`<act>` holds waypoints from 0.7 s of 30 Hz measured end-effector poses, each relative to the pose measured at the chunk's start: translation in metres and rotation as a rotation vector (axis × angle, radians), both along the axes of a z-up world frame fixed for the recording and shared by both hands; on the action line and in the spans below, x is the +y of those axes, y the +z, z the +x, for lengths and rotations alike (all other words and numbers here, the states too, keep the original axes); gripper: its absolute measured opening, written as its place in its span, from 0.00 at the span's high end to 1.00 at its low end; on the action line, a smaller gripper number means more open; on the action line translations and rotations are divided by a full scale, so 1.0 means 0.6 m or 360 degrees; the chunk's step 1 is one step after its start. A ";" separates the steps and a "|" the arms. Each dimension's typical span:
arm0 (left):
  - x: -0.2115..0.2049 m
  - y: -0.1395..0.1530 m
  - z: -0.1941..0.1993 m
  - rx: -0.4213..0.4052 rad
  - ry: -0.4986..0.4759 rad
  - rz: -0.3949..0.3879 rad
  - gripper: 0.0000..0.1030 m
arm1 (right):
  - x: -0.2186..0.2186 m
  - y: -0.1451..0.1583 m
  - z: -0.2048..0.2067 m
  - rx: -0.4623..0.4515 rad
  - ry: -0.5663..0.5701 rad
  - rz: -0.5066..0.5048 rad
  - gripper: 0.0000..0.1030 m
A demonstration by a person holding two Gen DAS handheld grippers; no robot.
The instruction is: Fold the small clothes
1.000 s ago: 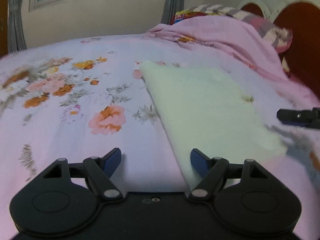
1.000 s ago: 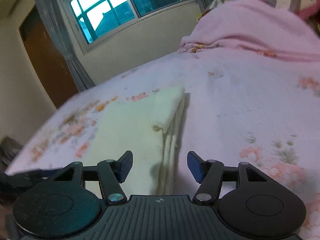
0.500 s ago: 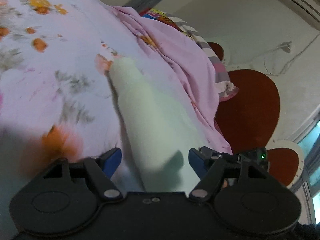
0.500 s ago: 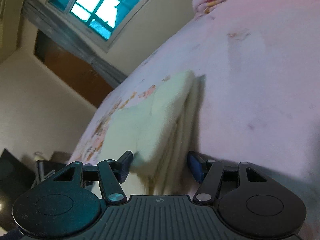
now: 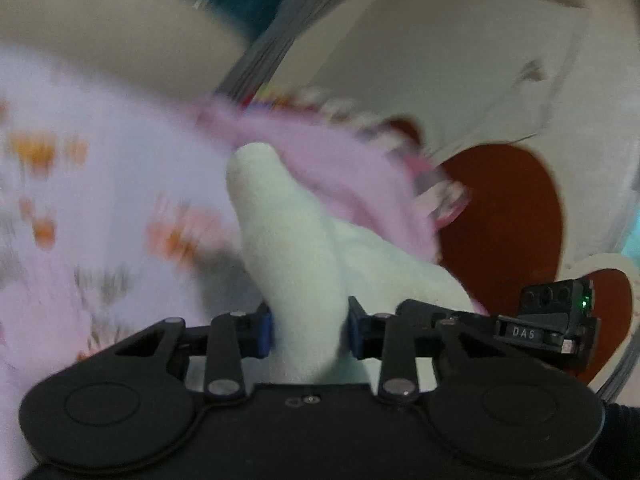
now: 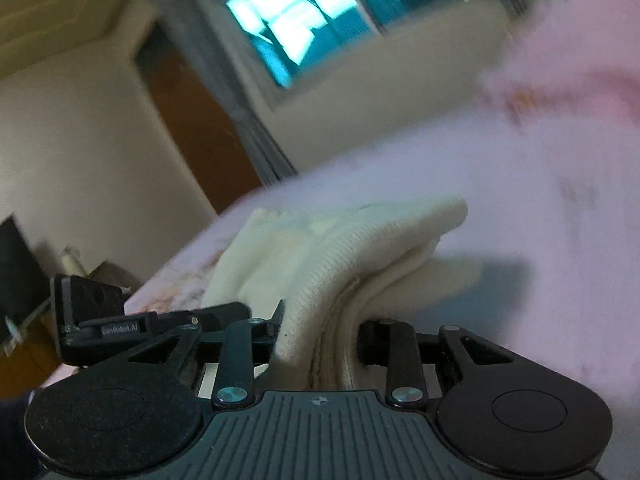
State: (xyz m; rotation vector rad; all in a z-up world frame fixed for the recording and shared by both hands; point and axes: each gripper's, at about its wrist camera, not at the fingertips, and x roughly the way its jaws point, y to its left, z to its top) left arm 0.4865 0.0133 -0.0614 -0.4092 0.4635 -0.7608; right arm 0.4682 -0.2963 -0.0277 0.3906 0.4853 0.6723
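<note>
A cream knitted garment lies folded on the floral bed sheet. Its near end rises in a bunched ridge. My left gripper has that ridge between its blue pads, which touch the cloth on both sides while the jaws are closing. In the right wrist view the same garment shows several stacked layers. My right gripper is closing too, with the layered edge filling the gap between its fingers. Both views are blurred by motion.
A pink blanket and a striped pillow are heaped at the head of the bed, before a red-brown headboard. The right wrist view shows a window, a brown door and the bed's far edge.
Both grippers moved in over the garment's near edge and narrowed their jaws onto it. The cloth has bunched up and lifted between them. Both views swung and tilted.
</note>
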 end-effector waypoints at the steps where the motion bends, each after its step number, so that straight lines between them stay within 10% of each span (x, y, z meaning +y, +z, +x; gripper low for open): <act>1: 0.004 0.028 -0.035 -0.0094 0.0015 0.0028 0.68 | 0.005 0.026 -0.030 -0.0080 0.0008 -0.0007 0.71; 11: 0.068 0.205 -0.387 -0.0533 0.0107 0.0083 0.67 | 0.073 0.217 -0.358 -0.0495 0.0144 0.0021 0.71; 21: 0.088 0.227 -0.560 -0.0562 0.0183 0.0228 0.68 | 0.145 0.216 -0.543 -0.0502 0.0217 0.0064 0.71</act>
